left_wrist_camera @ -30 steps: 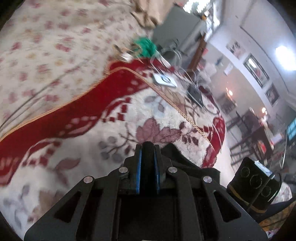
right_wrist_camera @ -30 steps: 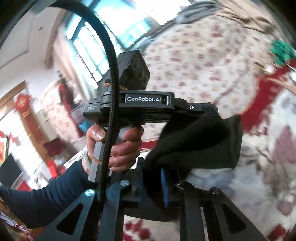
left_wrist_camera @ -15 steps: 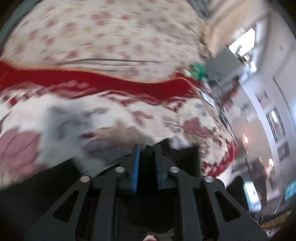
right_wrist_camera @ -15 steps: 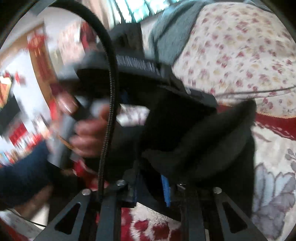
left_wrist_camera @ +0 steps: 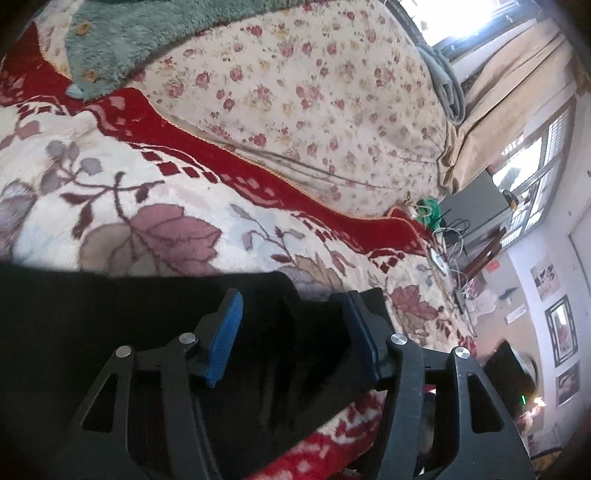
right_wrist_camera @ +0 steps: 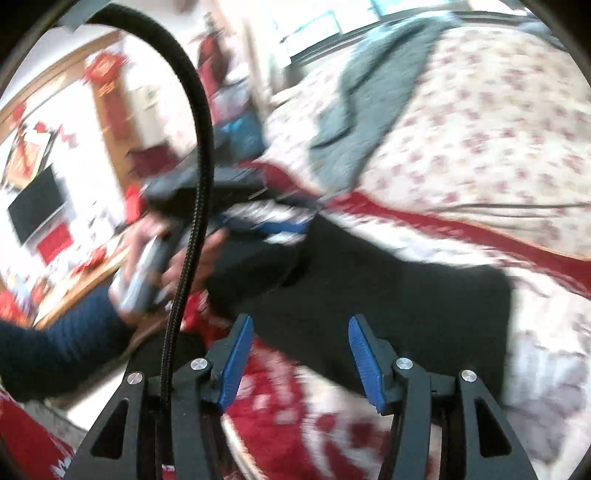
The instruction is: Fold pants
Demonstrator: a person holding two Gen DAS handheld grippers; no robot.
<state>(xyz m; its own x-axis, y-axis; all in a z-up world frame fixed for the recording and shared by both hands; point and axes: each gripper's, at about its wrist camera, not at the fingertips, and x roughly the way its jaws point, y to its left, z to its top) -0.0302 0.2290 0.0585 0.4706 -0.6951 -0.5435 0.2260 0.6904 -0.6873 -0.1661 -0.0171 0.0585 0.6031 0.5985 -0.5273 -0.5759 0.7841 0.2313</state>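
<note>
Now the pants (left_wrist_camera: 110,332) lie as a dark slab on the blanket (left_wrist_camera: 147,206), on the near side of its red border (left_wrist_camera: 229,170); the flowered sheet (left_wrist_camera: 314,92) and a green throw (left_wrist_camera: 147,33) lie beyond that border. The left tongs (left_wrist_camera: 291,332) are opening, their blue pads clear of the cloth, which lies under and between them. The right tongs (right_wrist_camera: 301,354) are opening too, with the pants' near edge (right_wrist_camera: 369,302) in the gap but not pinched. In the right view the person's hand (right_wrist_camera: 173,254) carries the left tongs just beside the pants' far corner.

By my reading, one fold has just been laid down and let go: the cloth looks doubled, with a thicker lip near the border side. How many folds lie beneath cannot be told, as the black fabric hides its layers. What is probably left is a smoothing, and perhaps another fold to make the bundle more compact.
</note>
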